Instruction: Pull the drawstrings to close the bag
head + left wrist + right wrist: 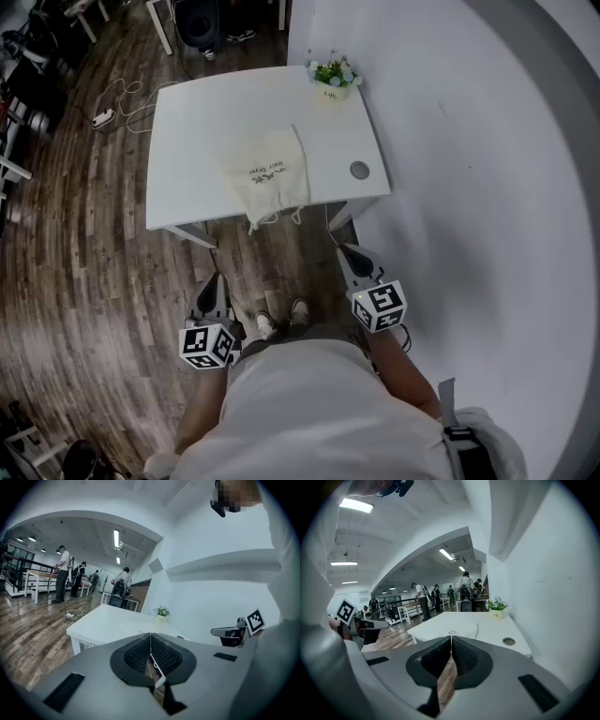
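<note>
Closed and empty, my left tongs [150, 641] and right tongs [451, 644] have yet to pull the drawstrings [277, 218] of the bag [267, 173].

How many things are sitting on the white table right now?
2: a cream drawstring bag at the near edge, and a small potted plant at the far right corner. The grey round disc looks like a cable port built into the table.

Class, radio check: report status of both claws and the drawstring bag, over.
Left claw shut, empty; right claw same. Bag flat on table, drawstrings over near edge, untouched. Nothing in the way; plant at far corner.
</note>
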